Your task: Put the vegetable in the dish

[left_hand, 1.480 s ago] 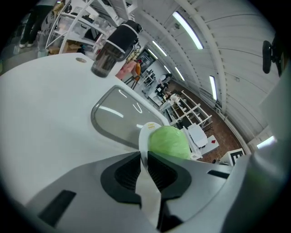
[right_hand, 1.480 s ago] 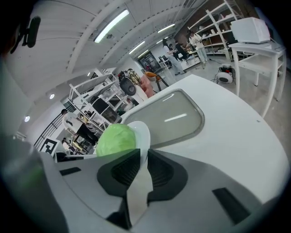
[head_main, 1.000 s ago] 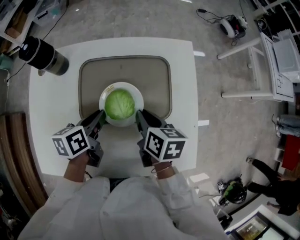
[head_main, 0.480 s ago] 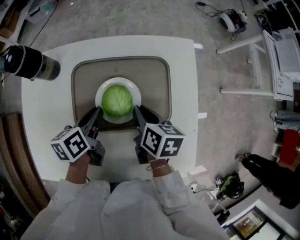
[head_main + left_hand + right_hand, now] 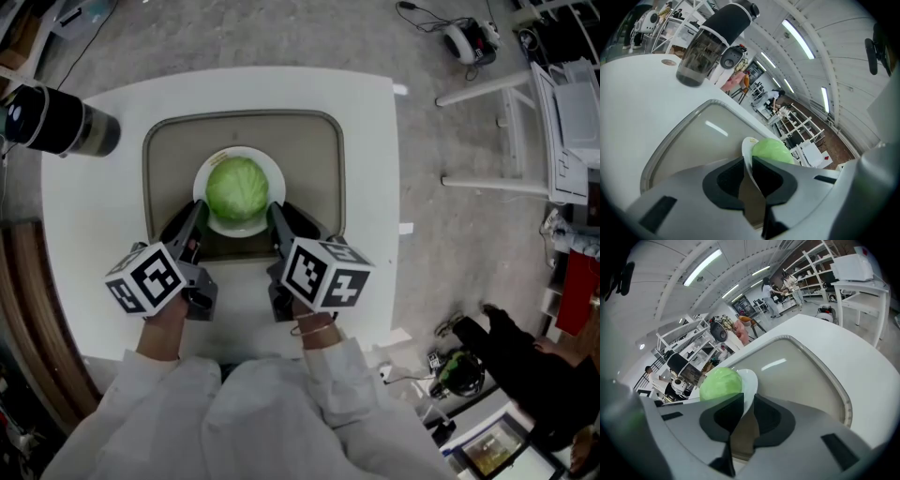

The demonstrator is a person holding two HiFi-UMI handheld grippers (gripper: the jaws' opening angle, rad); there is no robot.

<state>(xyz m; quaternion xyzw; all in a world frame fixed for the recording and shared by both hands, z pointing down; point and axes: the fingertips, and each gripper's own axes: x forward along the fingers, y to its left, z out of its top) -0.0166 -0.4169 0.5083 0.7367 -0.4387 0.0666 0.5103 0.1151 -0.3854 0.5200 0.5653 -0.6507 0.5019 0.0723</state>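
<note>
While the person leans over the white bench [image 5: 89,234], both tools are on the same white dish [image 5: 272,178]. The left gripper [image 5: 192,217] has the dish's near-left rim and the right gripper [image 5: 277,217] has its near-right rim. Their marker cubes sit back toward the person's white sleeves [image 5: 281,412].

Seen along the left gripper, its fingers [image 5: 723,180] pinch the thin white edge of the dish, which stands edge-on between them. The right gripper's fingers [image 5: 774,420] pinch the opposite edge the same way.

A round, pale green cabbage [image 5: 236,186] sits in the middle of the dish and fills most of it, just beyond both sets of fingertips. The dish is over the near half of a grey-beige tray [image 5: 314,159] with rounded corners, which lies in the middle of the bench. Whether the dish rests on the tray or is held just clear of it, I cannot tell.

At the bench's far-left corner, well apart from the tray, stands a smoky jar [image 5: 61,122] with a black top. Off to the right, on the concrete floor [image 5: 450,253], someone in dark clothes [image 5: 525,361] is at the edge of the head view.
</note>
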